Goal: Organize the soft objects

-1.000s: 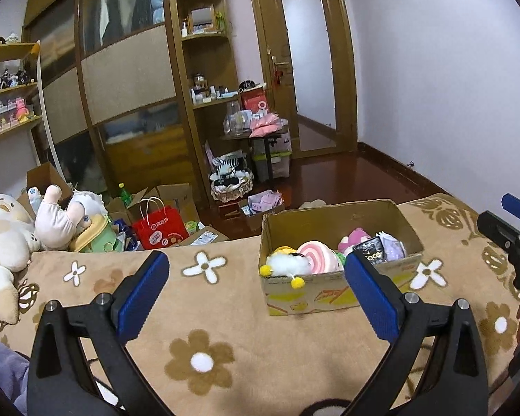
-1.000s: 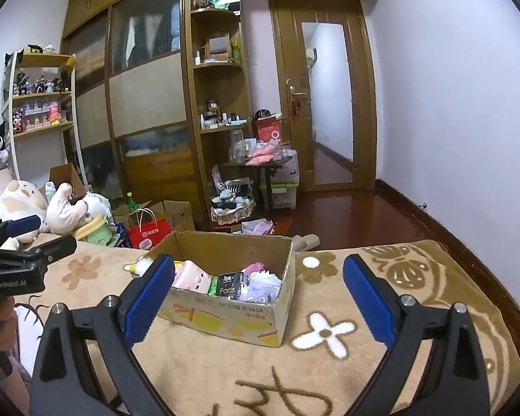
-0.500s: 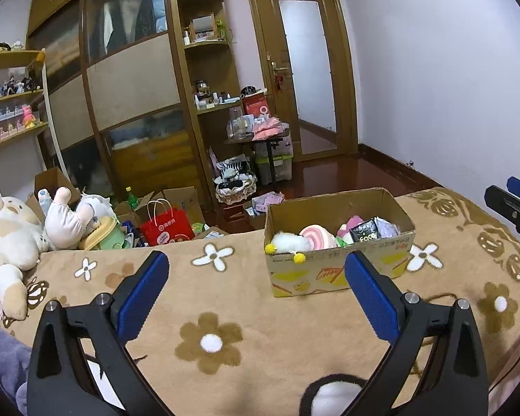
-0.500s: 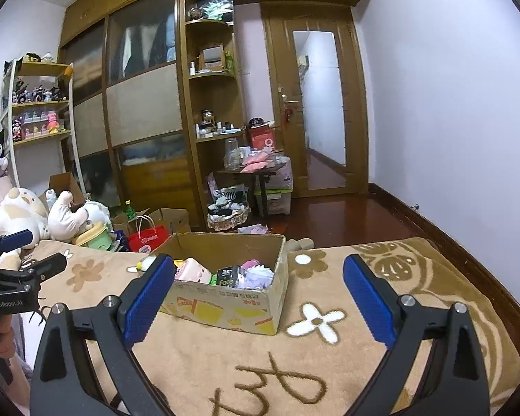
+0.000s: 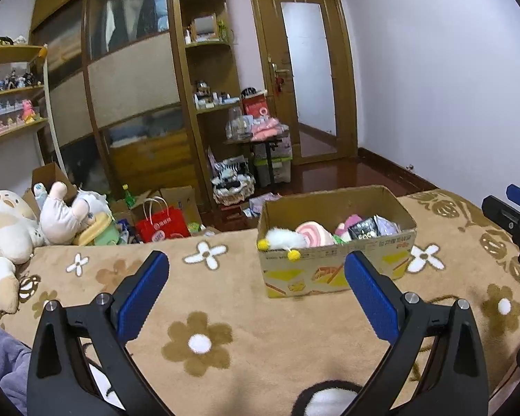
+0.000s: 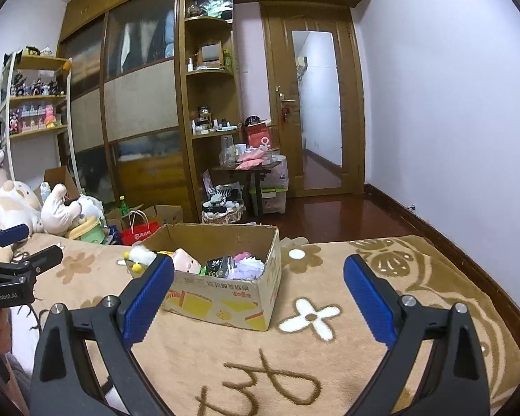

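Observation:
A cardboard box (image 5: 336,270) stands on the tan flowered blanket (image 5: 225,298), also in the right wrist view (image 6: 232,298). It holds soft things: a white plush with yellow knobs (image 5: 284,239), a pink swirl plush (image 5: 313,234), a black packet (image 5: 364,230) and a pale purple item (image 6: 246,270). My left gripper (image 5: 256,291) is open and empty, well back from the box. My right gripper (image 6: 258,286) is open and empty, also back from the box. Each gripper shows at the edge of the other's view.
Large plush toys (image 5: 14,225) lie at the blanket's far left. Beyond the blanket's far edge are a red bag (image 5: 161,227), cardboard boxes, a basket (image 5: 232,187), a wardrobe with shelves and a door (image 5: 308,86). A white wall (image 6: 450,121) runs along the right.
Both grippers have drawn back from the box and risen slightly; the box looks smaller and farther. Both stay open and empty.

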`<state>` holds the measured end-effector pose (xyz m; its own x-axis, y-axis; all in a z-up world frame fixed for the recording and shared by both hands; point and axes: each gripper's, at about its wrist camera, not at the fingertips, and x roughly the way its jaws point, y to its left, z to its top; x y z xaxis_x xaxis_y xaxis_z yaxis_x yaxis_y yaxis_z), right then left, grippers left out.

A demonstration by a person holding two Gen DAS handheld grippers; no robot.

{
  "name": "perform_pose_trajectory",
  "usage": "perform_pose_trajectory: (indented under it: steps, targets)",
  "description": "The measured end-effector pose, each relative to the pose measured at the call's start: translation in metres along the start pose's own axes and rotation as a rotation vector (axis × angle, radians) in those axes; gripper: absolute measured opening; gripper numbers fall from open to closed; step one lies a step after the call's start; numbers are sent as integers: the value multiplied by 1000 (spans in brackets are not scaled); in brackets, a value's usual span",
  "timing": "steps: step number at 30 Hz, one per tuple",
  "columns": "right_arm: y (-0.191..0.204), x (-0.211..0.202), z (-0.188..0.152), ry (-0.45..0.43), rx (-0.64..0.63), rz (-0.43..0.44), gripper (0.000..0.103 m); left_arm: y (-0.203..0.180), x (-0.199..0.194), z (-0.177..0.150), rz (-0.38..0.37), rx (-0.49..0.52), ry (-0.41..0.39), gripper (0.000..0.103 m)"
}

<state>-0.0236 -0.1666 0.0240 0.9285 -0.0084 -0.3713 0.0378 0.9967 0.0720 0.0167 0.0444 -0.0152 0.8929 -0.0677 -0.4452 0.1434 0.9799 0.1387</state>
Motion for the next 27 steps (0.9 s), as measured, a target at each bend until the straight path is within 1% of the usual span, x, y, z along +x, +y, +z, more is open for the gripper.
perform_pose_trajectory:
  steps: [7,13,17,21,27]
  targets:
    - [2,3,-1,19,-14,-5,102,-1,2,-1,3,-7,12,100]
    - [0,3,-3,25,-9,-10,102,-7,3,-4,26,17,14,100]
    - [0,4,-5,33,-3,-18,102,-8,4,-5,25,25,25,100]
    - [1,5,-6,40,-5,-38,102,-5,3,-5,36,18,24,100]
    - [4,6,-8,49,-11,-38,102,-3,2,-5,39,10,20,100]
